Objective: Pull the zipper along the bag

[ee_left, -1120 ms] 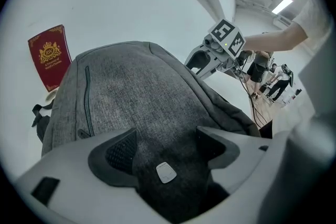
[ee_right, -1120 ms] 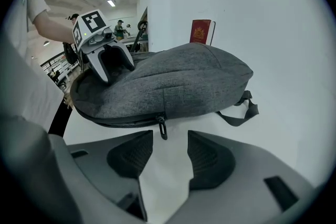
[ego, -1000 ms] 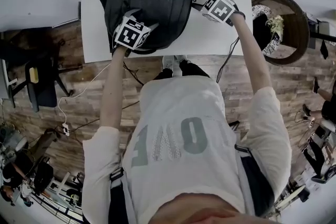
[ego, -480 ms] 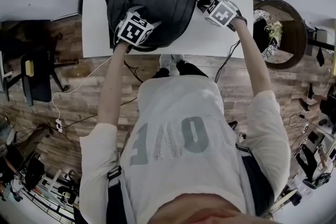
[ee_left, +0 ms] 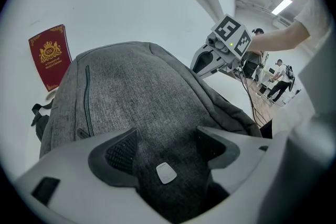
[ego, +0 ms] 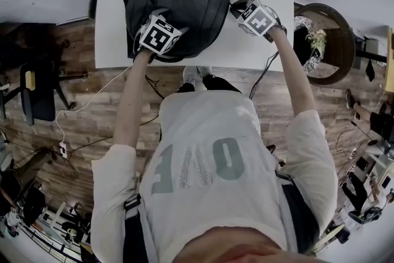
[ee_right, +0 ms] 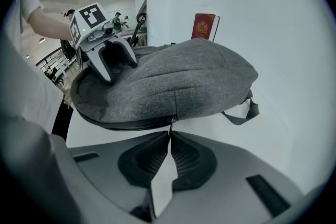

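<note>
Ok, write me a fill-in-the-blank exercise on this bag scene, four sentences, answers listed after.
1. The right claw is shut on the zipper pull of a ____ backpack.
2. The backpack lies on a ____ table.
3. A ____ booklet stands against the wall behind it.
4. The left claw grips the fabric of the ____.
Answers: grey; white; red; backpack
</note>
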